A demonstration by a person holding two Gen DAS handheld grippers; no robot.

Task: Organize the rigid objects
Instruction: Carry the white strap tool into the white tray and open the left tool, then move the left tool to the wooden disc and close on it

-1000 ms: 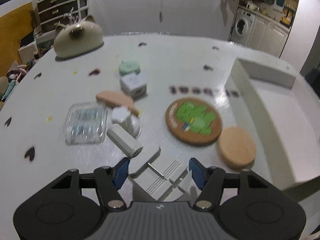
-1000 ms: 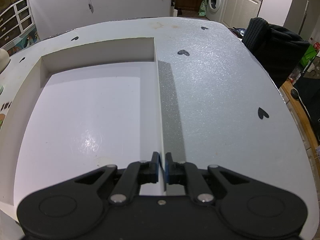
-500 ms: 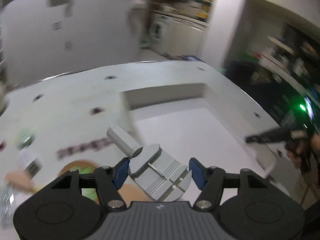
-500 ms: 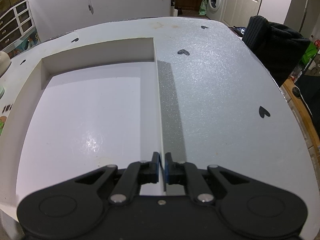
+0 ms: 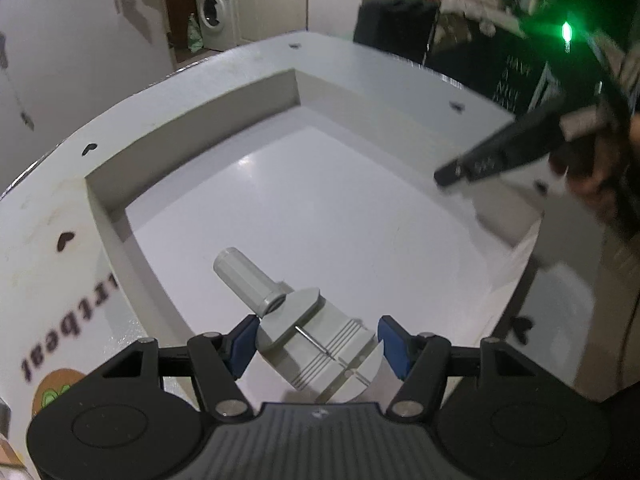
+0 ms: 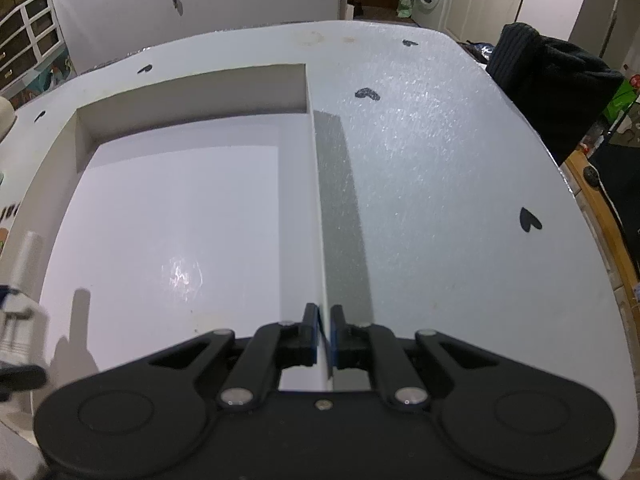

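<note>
Grey clamp device (image 5: 316,340) gripped in left tool (image 5: 318,344), above white tray (image 5: 192,132).

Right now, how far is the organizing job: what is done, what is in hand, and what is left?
Done: nothing lies in the white tray yet; its floor is bare. In hand: the left hand-held gripper carries a grey tool above the tray's near corner, while the right hand-held gripper is shut on the tray's wall, steadying it. Left: setting this tool down; of the rest, only a round coaster is visible at the table's edge.
</note>
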